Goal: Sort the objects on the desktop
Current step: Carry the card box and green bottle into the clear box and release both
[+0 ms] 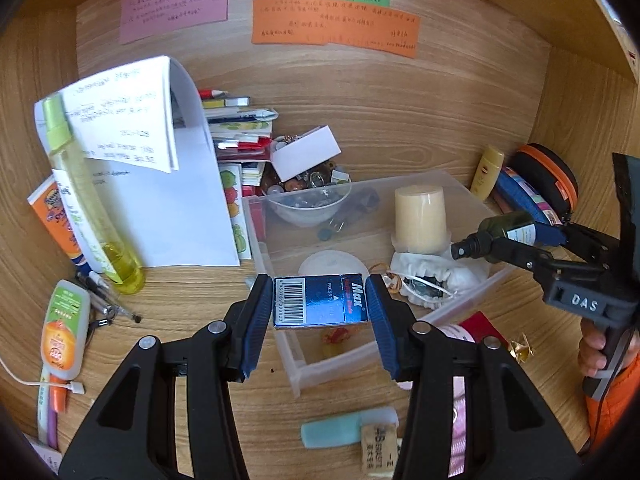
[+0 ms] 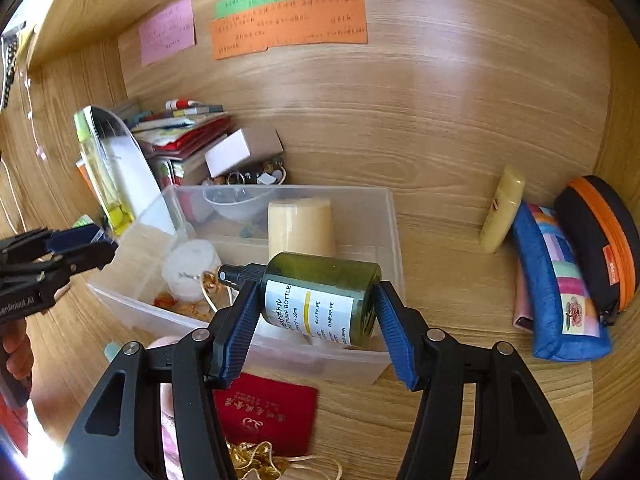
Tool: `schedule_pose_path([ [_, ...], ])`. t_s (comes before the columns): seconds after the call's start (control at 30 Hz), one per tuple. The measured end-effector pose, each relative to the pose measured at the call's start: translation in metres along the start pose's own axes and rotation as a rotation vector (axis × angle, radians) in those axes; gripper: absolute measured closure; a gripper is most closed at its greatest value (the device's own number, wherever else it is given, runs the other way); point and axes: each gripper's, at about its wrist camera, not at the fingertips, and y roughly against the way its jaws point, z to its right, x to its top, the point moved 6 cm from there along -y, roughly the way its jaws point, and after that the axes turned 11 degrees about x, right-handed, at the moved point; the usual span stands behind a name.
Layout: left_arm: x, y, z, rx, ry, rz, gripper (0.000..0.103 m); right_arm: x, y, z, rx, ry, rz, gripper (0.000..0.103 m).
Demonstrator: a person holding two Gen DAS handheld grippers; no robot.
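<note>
My left gripper (image 1: 319, 300) is shut on a small blue Max box (image 1: 320, 300) with a barcode and holds it over the near part of the clear plastic bin (image 1: 336, 368). My right gripper (image 2: 316, 300) is shut on a dark green pump bottle (image 2: 320, 296) lying sideways, over the bin's front wall (image 2: 320, 356); it also shows at the right of the left wrist view (image 1: 496, 236). The bin holds a cream cylinder (image 1: 420, 216), a clear bowl (image 1: 308, 204), white plaster teeth (image 1: 432, 276) and small trinkets.
White papers (image 1: 160, 184), a yellow spray bottle (image 1: 92, 208) and stacked booklets (image 1: 240, 128) stand left of the bin. Tubes and pens (image 1: 64, 332) lie at front left. A red booklet (image 2: 268, 412), blue pouch (image 2: 560, 288) and black-orange case (image 2: 600, 240) sit right. Sticky notes (image 1: 332, 20) hang on the back wall.
</note>
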Motion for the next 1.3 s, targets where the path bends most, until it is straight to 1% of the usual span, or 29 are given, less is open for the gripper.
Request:
schedule_pose_path([
  [0.1,-0.001,-0.01,0.005,-0.001,-0.001,-0.013,0.056,0.0,0.0,0.0,-0.001,0.0,0.0,0.048],
  [0.17,-0.001,-0.015,0.008,0.012,-0.003,-0.016,0.056,-0.002,-0.003,0.001,-0.007,0.001,-0.011,0.048],
  [0.3,-0.001,-0.023,0.015,-0.004,-0.002,-0.024,0.056,-0.005,-0.011,0.001,-0.012,0.001,-0.042,0.048],
  [0.5,-0.004,-0.034,0.022,-0.019,-0.013,-0.044,0.056,-0.005,-0.011,-0.001,-0.018,0.015,-0.037,0.048],
  [0.6,-0.006,-0.034,0.026,0.001,-0.039,-0.029,0.056,-0.005,-0.011,-0.001,-0.015,0.007,-0.035,0.048],
  [0.77,-0.008,-0.034,0.029,0.003,-0.057,-0.018,0.056,-0.006,-0.013,0.002,-0.035,0.004,-0.037,0.046],
  [0.83,-0.007,-0.035,0.028,-0.003,-0.053,-0.02,0.055,-0.006,-0.014,0.003,-0.045,0.004,-0.035,0.042],
  [0.97,-0.008,-0.034,0.028,-0.003,-0.052,-0.018,0.053,-0.006,-0.014,0.003,-0.045,0.001,-0.033,0.039],
  [1.0,-0.007,-0.034,0.028,-0.007,-0.051,-0.018,0.049,-0.006,-0.013,0.003,-0.041,-0.002,-0.033,0.037],
  [1.03,-0.007,-0.033,0.027,-0.006,-0.048,-0.017,0.041,-0.006,-0.013,0.002,-0.034,-0.003,-0.033,0.034],
  [1.1,-0.007,-0.03,0.027,-0.021,-0.04,-0.018,0.038,-0.006,-0.011,0.0,-0.028,0.0,-0.031,0.03],
  [1.27,-0.007,-0.022,0.024,-0.013,-0.026,-0.015,0.038,-0.004,-0.005,-0.006,-0.025,0.02,-0.01,0.027],
  [1.3,-0.007,-0.019,0.023,-0.015,-0.021,-0.016,0.037,-0.004,-0.003,-0.007,-0.025,0.023,-0.005,0.023],
])
